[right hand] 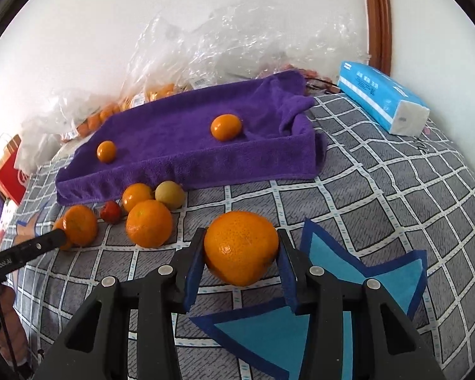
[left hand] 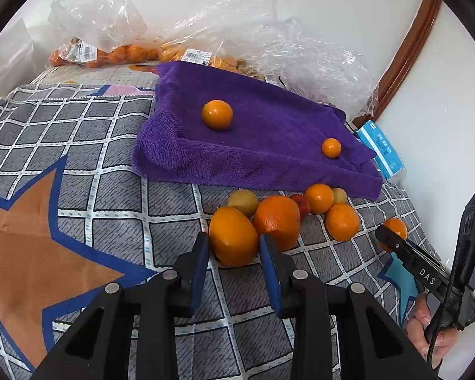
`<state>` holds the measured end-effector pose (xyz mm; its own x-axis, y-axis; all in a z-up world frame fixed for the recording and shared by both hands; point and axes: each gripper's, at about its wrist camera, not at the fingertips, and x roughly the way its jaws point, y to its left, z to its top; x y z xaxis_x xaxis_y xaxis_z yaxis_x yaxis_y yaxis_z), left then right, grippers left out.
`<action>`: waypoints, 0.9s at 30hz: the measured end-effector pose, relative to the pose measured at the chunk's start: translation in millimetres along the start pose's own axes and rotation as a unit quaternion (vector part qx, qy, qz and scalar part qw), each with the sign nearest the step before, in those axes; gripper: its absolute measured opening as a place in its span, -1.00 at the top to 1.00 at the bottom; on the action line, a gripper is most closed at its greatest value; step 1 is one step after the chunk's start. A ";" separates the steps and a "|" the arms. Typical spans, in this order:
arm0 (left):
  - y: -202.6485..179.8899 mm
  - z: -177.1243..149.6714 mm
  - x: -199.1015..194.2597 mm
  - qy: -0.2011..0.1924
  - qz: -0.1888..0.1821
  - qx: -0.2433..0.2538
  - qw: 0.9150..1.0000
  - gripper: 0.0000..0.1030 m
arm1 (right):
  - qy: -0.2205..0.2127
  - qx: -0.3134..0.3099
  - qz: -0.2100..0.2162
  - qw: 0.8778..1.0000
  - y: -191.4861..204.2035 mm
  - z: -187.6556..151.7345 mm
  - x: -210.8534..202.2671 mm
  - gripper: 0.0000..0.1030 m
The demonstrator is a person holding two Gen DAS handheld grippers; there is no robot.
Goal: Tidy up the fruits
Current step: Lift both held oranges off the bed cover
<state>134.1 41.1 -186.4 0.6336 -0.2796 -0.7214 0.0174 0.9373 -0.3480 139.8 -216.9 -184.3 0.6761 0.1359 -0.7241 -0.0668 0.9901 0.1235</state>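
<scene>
Checked bedding covers the bed, with a purple towel tray (left hand: 269,145) by the white wall. My left claw (left hand: 234,253) squeezes a big orange (left hand: 232,236) beside the fruit pile (left hand: 300,209). My right claw (right hand: 241,253) grips another orange (right hand: 241,247), held on its round sides. Oranges are firm but roll easily (the skin is smooth), so I pinch across the middle.

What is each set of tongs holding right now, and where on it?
Right tongs: an orange, pinched across its sides. Left tongs: another orange, gripped at its sides.
</scene>
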 end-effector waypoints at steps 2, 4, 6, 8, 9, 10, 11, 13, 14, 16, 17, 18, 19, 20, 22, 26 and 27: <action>4.8 0.4 -5.8 0.003 -0.003 -0.008 1.000 0.41 | -0.002 0.006 -0.001 1.000 -2.3 0.2 -0.8 0.17; 8.1 -0.8 -17.8 -0.006 0.015 -0.002 1.000 0.41 | -0.005 0.012 0.001 1.000 -4.3 -0.2 -2.2 0.17; 9.9 -2.2 -23.1 -0.009 0.049 0.013 0.999 0.40 | -0.005 0.016 0.003 1.000 -5.2 -0.3 -2.0 0.17; 12.3 -2.1 -17.5 0.005 0.069 0.022 0.997 0.39 | -0.003 0.014 -0.001 1.000 -4.3 -0.1 -1.0 0.17; 14.3 -1.8 -14.7 0.009 0.070 0.023 0.997 0.36 | -0.002 0.012 -0.002 1.000 -3.5 0.2 -0.3 0.17; 16.5 -1.6 -11.8 0.011 0.070 0.021 0.997 0.36 | 0.000 0.009 -0.004 1.000 -2.3 0.3 0.3 0.18; 18.0 -1.4 -8.4 0.012 0.072 0.017 0.997 0.37 | 0.001 0.006 -0.007 1.000 -0.8 0.3 0.9 0.17; 16.9 -0.7 -8.2 -0.006 0.079 0.017 0.997 0.28 | 0.003 0.003 -0.009 1.000 -0.2 0.0 1.9 0.17; 15.6 -0.6 -7.2 -0.011 0.085 0.022 0.996 0.28 | 0.004 0.004 -0.011 1.000 -0.3 -0.1 2.2 0.18; 12.8 -1.1 -4.6 -0.014 0.096 0.033 0.995 0.30 | 0.004 0.006 -0.013 1.000 -1.1 -0.5 2.2 0.17; 12.7 -1.2 -5.3 -0.015 0.092 0.034 0.995 0.40 | 0.004 0.008 -0.013 1.000 -1.9 -0.7 2.0 0.18; 14.9 -1.1 -5.9 -0.014 0.085 0.029 0.996 0.40 | 0.004 0.010 -0.012 1.000 -2.7 -0.5 2.1 0.18; 17.3 -0.9 -6.4 -0.016 0.078 0.024 0.997 0.40 | 0.003 0.012 -0.013 1.000 -3.3 -0.6 1.8 0.18; 21.1 -0.7 -7.5 -0.018 0.067 0.014 0.997 0.40 | 0.003 0.014 -0.014 1.000 -3.6 -0.6 1.8 0.18; 27.1 -0.4 -8.3 -0.022 0.051 -0.002 0.998 0.40 | 0.002 0.016 -0.021 1.000 -3.6 -0.7 1.5 0.18; 35.4 -1.8 -9.5 -0.027 0.023 -0.025 0.999 0.40 | -0.004 0.001 -0.033 0.999 2.3 -0.8 -0.7 0.18; 36.5 -1.9 -9.6 -0.029 0.019 -0.029 0.999 0.40 | -0.005 -0.007 -0.034 0.999 5.3 -1.3 -1.1 0.18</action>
<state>127.1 77.6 -193.3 0.6763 -0.2293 -0.7000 -0.0523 0.9330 -0.3561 137.7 -211.8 -183.7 0.6861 0.0686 -0.7243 -0.0317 0.9974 0.0645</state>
